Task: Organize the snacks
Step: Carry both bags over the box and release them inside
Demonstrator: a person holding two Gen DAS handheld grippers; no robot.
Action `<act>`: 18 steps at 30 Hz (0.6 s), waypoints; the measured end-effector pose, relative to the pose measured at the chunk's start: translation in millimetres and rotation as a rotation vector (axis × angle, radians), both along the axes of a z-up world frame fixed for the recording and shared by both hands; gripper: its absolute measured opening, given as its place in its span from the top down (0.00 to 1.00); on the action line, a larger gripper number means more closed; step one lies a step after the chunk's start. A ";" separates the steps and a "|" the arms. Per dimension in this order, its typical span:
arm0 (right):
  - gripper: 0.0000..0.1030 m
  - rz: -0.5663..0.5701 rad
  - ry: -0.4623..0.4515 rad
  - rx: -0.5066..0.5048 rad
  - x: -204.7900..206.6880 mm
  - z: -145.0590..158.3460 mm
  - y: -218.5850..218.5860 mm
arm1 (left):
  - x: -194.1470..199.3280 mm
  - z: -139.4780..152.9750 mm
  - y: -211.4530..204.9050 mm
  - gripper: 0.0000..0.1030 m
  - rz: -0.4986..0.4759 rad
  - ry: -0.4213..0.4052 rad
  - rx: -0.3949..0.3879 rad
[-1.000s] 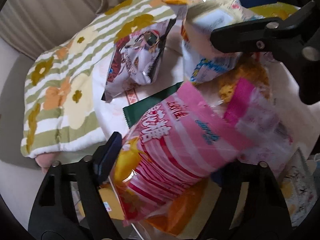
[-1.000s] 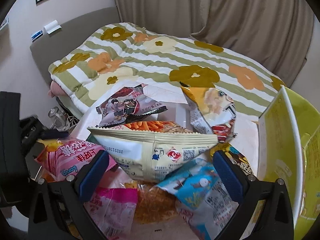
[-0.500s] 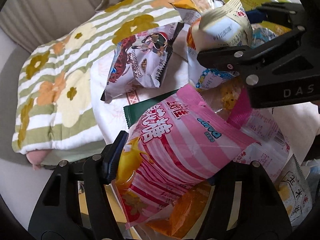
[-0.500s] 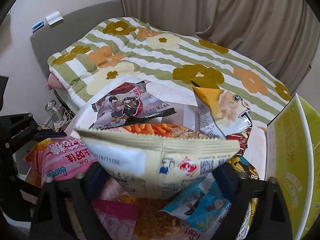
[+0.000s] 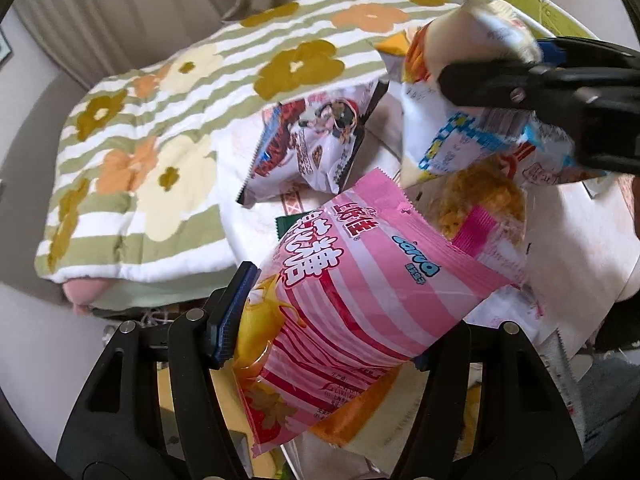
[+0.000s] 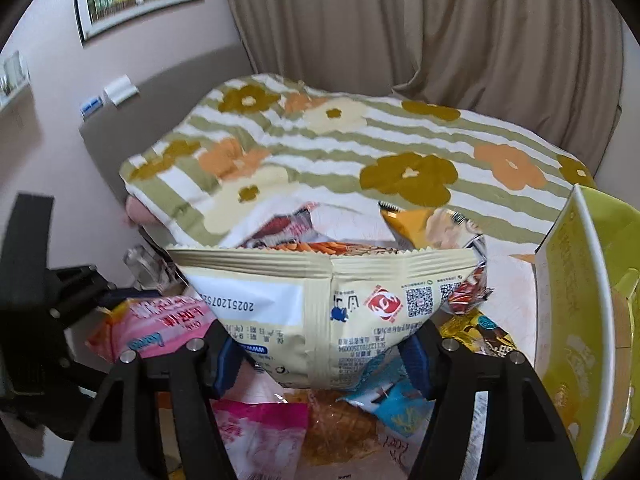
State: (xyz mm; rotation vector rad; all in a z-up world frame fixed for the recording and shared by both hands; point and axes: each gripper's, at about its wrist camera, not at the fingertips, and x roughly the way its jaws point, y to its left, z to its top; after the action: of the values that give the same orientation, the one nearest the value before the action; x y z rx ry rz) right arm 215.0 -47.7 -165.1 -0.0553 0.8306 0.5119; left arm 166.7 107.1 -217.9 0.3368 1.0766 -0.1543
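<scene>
A pink striped snack bag point(image 5: 360, 288) hangs lifted off the pile, and my left gripper point(image 5: 340, 328) is shut on its lower end. In the right wrist view that same pink bag point(image 6: 160, 320) shows at the left, beside the black left gripper point(image 6: 40, 320). My right gripper point(image 6: 322, 360) is closing its jaws on a cream snack bag point(image 6: 320, 292), with both blue pads pressed on its sides. The cream bag point(image 5: 460, 40) is raised above the other snacks. In the left wrist view the right gripper point(image 5: 520, 80) reaches in from the upper right.
Several loose snack bags lie on the white table point(image 5: 580, 240): a purple-white bag point(image 5: 316, 140), an orange bag point(image 6: 420, 224), a blue bag point(image 6: 396, 408) and a clear bag of orange snacks point(image 5: 480, 200). A yellow-green box point(image 6: 580, 280) stands at the right. A flowered blanket point(image 6: 360, 152) lies behind.
The right gripper's jaws came together on the cream bag and lifted it. The left gripper tightened on the pink bag and rose with it.
</scene>
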 end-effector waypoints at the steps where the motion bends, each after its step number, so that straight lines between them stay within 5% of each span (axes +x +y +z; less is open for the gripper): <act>1: 0.40 0.002 -0.004 0.013 -2.8 6.0 -4.1 | -1.7 5.4 -1.9 0.41 0.012 -0.007 0.001; 11: 0.40 0.037 -0.072 0.058 -31.5 82.9 -99.2 | -20.7 81.9 -62.4 0.41 0.147 -0.119 -0.060; 18: 0.40 0.023 -0.081 0.026 -41.6 107.8 -191.0 | -16.7 132.5 -147.6 0.41 0.159 -0.220 -0.124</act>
State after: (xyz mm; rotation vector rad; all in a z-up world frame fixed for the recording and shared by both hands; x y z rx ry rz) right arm 173.4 -238.7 -57.3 -0.0611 0.7447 0.5392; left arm 150.0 -40.5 -85.4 0.1510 0.8672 -0.0402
